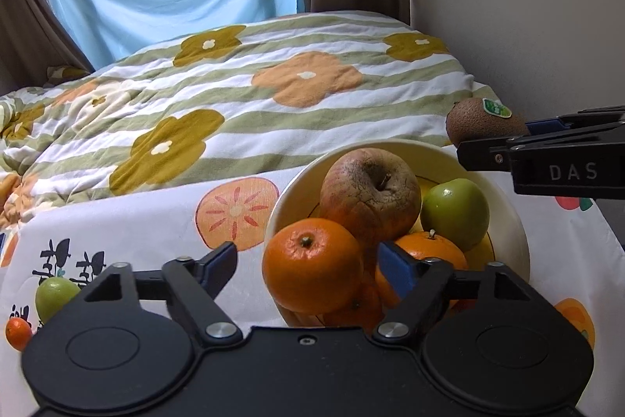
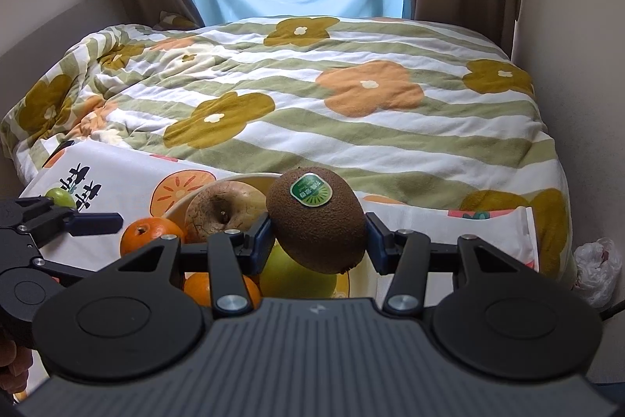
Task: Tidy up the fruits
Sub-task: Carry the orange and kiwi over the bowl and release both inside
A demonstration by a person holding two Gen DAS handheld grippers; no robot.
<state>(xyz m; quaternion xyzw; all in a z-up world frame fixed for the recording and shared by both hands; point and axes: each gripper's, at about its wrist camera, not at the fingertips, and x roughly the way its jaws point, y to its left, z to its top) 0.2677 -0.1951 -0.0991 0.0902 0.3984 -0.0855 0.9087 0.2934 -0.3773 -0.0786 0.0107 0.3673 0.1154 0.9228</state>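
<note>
A cream bowl [image 1: 508, 221] on a fruit-print cloth holds a wrinkled reddish apple [image 1: 369, 198], a green apple [image 1: 455, 208] and oranges [image 1: 312, 264]. My left gripper [image 1: 308, 258] is open, its fingers on either side of the front orange at the bowl's near rim. My right gripper [image 2: 318, 235] is shut on a brown kiwi [image 2: 316, 221] with a green sticker, held above the bowl [image 2: 250, 178]. The kiwi also shows in the left wrist view [image 1: 484, 122], at the bowl's far right.
The bowl stands on a white fruit-print cloth [image 1: 136, 221] beside a bed with a flowered striped quilt [image 1: 254, 85]. A small green fruit [image 1: 54, 294] and a small orange [image 1: 17, 333] lie at the cloth's left. A wall stands on the right, curtains behind.
</note>
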